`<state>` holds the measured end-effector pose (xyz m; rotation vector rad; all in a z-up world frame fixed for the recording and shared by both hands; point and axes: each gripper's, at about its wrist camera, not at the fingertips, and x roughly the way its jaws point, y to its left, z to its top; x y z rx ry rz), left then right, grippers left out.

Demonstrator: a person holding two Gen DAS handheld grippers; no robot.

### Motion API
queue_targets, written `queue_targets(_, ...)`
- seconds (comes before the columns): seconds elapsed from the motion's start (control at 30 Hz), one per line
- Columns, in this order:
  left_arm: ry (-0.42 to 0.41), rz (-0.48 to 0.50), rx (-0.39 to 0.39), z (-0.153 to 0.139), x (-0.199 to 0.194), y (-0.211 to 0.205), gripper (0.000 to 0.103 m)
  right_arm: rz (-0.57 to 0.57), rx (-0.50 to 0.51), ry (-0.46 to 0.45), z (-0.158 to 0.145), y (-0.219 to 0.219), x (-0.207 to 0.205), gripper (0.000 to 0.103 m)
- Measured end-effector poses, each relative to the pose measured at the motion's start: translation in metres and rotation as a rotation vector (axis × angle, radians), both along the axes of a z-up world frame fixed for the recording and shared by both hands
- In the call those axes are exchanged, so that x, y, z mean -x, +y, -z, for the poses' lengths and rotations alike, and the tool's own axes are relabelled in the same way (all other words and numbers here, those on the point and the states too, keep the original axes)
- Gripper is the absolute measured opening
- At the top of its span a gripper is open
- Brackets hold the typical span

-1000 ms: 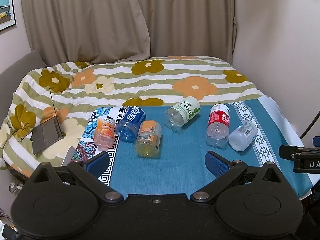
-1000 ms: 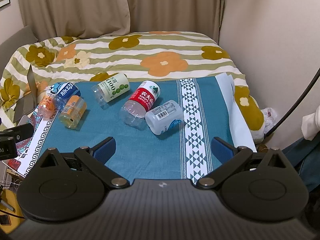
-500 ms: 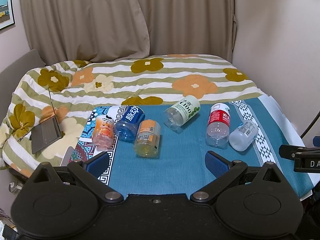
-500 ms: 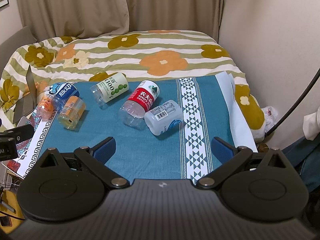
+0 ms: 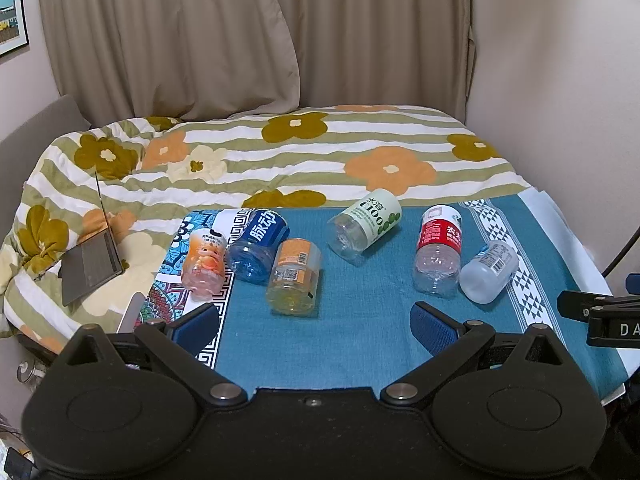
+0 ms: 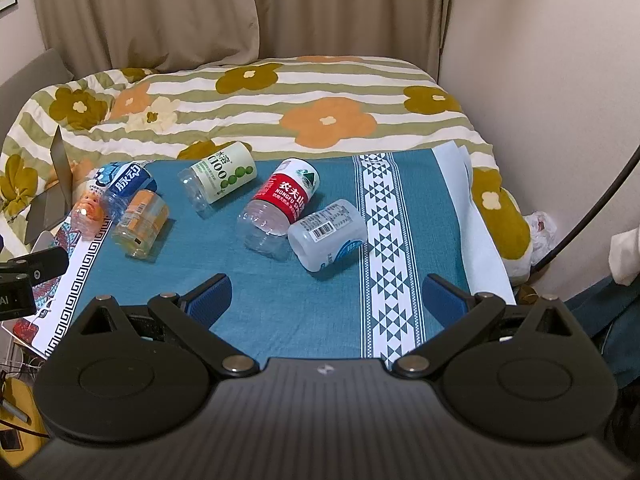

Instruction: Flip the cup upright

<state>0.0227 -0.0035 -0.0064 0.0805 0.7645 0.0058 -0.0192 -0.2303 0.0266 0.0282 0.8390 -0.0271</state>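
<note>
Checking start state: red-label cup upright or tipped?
Tipped. The red-label cup lies on its side on the blue cloth, touching the white cup.

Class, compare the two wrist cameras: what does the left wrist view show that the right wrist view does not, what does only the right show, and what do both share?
Only the left wrist view shows the open laptop's keyboard deck; the right view catches just its lid edge.

Only the right wrist view shows the crumpled plastic bag on the floor beside the bed.

Both share six cut-bottle cups lying on their sides on the teal cloth, among them the red-labelled cup and the green-labelled cup. Both also show the flowered quilt and the curtain. Each gripper's fingers stand apart, holding nothing.
</note>
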Motion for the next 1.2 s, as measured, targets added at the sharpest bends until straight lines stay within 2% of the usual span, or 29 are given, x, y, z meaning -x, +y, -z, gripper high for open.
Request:
queue_targets(0.33, 0.02, -0.043, 0.034, -0.006, -0.012, -0.007, 0.103, -0.041, 0.042, 0.034, 0.0, -0.009, -0.019, 0.103)
queue_targets(0.57, -0.008, -0.144, -0.024, -0.012, -0.015, -0.007, 0.103, -0.114, 0.023, 0.05, 0.007, -0.025, -0.036, 0.103)
queue_targets(0.77, -0.013, -0.174, -0.039, -0.019, -0.031, 0.024, 0.103, -0.144, -0.087, 0.059, 0.006, -0.023, -0.054, 0.103)
queue_targets(0.9, 0.007, -0.159, -0.032, -0.017, -0.052, 0.052, 0.103, -0.138, -0.106, 0.064, 0.007, -0.006, -0.061, 0.103)
queue_targets(1.07, 0.078, -0.1, 0.01, -0.005, -0.088, 0.089, 0.103, -0.087, -0.142, 0.076, 0.012, 0.019, -0.072, 0.103)
queue_targets(1.2, 0.13, -0.069, -0.009, 0.01, -0.12, 0.115, 0.103, -0.035, -0.122, 0.096, 0.019, 0.046, -0.08, 0.103)
